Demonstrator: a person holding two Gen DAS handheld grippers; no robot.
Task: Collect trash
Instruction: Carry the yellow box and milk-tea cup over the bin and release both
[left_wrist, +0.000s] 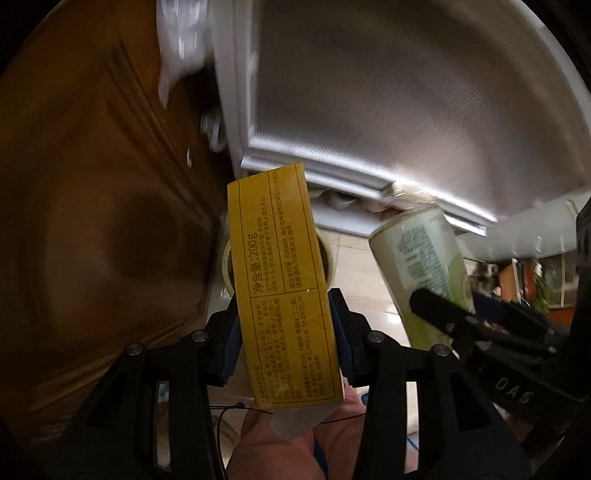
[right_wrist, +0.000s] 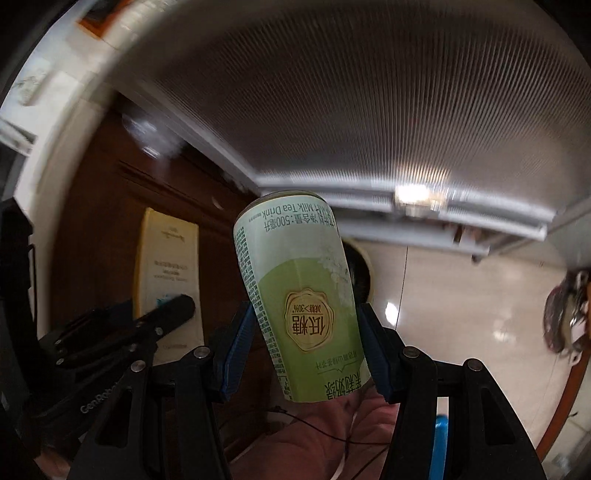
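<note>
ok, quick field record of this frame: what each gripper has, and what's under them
left gripper: shut on yellow box, held upright between blue pads
right gripper: shut on green milk tea can, printed label upside down in the right wrist view
cross view: can seen at the right of the left wrist view; box seen at the left of the right wrist view
below: round bin opening partly hidden behind the can, on pale tiled floor
background: blurred; frosted panel door, brown wooden cabinet
</note>
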